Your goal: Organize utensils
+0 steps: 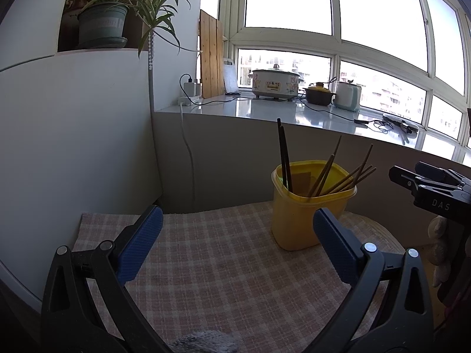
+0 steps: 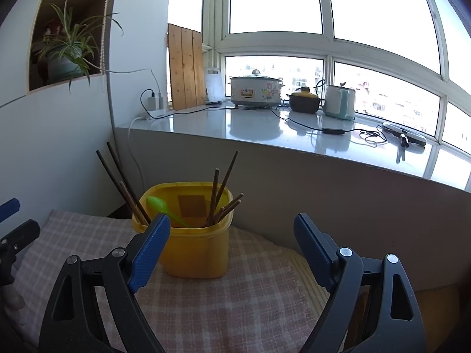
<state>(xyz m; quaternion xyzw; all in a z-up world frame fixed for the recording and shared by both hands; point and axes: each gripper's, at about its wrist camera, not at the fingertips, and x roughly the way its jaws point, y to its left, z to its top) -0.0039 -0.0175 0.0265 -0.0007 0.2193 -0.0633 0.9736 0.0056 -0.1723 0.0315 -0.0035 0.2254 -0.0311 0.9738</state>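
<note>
A yellow plastic tub (image 1: 306, 220) (image 2: 195, 250) stands on the pink checked cloth (image 1: 220, 270) (image 2: 241, 303). Several brown chopsticks (image 1: 338, 176) (image 2: 223, 194) and two dark ones (image 1: 284, 158) (image 2: 117, 176) stick out of it, and a green plastic spoon (image 2: 164, 209) leans inside. My left gripper (image 1: 238, 238) hovers over the cloth to the left of the tub, jaws wide apart with nothing between them. My right gripper (image 2: 232, 244) faces the tub from just in front, also open and holding nothing. The right gripper's body (image 1: 432, 194) shows at the far right of the left wrist view.
A grey wall and a white sill (image 1: 265, 111) rise right behind the tub. On the sill stand a cooker (image 2: 256, 91), a dark pot (image 2: 303, 103) and a pale kettle (image 2: 338, 103), with cables. A potted plant (image 1: 103, 23) sits in a niche at upper left.
</note>
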